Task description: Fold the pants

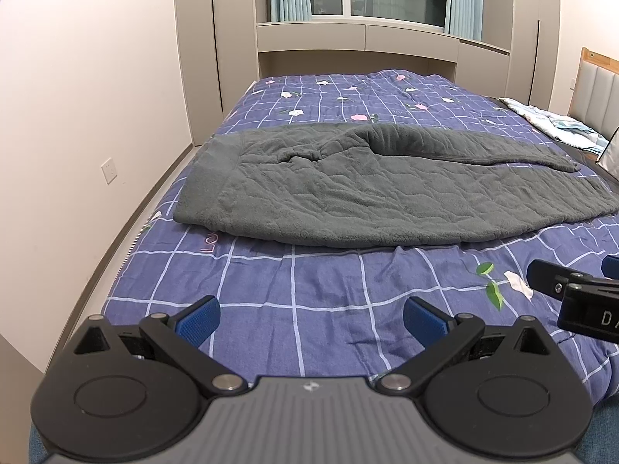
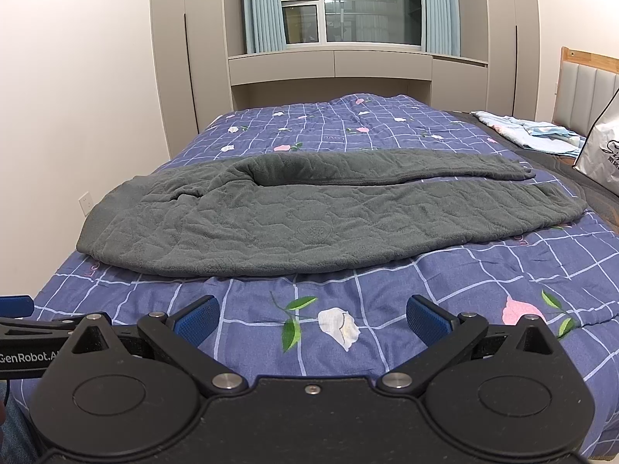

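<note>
Dark grey quilted fleece pants point(image 1: 371, 189) lie across the bed, waistband at the left and the two legs running side by side to the right; they also show in the right wrist view point(image 2: 309, 216). My left gripper point(image 1: 311, 321) is open and empty, held over the bedspread short of the pants' near edge. My right gripper point(image 2: 312, 319) is open and empty too, beside the left one; part of it shows at the right of the left wrist view point(image 1: 572, 290).
A purple checked bedspread point(image 1: 309, 301) with flowers covers the bed. Folded light cloths point(image 2: 530, 131) and a white bag point(image 2: 603, 154) lie by the headboard at the right. A wall runs along the left, cabinets and a window behind.
</note>
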`<state>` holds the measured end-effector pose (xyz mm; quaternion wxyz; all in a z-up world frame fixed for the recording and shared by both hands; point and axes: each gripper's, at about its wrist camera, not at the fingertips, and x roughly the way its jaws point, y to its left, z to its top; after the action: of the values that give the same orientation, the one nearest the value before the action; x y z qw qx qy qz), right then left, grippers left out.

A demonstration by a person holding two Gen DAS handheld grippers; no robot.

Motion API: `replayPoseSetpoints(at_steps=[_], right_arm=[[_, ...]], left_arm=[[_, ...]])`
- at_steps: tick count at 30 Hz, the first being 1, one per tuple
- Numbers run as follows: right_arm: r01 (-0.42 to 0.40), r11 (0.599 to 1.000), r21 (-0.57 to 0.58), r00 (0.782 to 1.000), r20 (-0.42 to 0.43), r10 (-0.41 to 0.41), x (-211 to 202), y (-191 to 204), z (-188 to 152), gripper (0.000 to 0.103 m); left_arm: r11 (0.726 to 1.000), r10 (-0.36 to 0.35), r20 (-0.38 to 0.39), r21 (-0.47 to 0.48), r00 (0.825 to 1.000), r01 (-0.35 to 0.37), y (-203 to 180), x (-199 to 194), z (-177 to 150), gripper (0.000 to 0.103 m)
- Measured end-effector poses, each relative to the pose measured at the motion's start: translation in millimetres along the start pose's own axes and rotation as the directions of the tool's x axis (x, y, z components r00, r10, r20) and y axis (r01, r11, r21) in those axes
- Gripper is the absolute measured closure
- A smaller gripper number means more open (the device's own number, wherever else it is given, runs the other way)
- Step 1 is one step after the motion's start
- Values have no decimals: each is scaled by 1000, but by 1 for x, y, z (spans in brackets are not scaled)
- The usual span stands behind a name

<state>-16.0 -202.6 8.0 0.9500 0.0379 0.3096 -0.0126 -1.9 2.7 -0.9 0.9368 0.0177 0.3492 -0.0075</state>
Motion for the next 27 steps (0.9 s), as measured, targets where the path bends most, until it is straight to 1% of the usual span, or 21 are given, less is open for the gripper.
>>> replayPoseSetpoints(at_steps=[23,27], right_arm=[[-1,1000,2,1000,-1,1,0,-2,0,0],[-2,1000,1,1000,-2,2,1,-1,0,0]], left_arm=[[1000,-1,-6,0,1000,1,-2,4,-1,0],[1000,1,-8,3,1000,-1,-8,8,-8,0]])
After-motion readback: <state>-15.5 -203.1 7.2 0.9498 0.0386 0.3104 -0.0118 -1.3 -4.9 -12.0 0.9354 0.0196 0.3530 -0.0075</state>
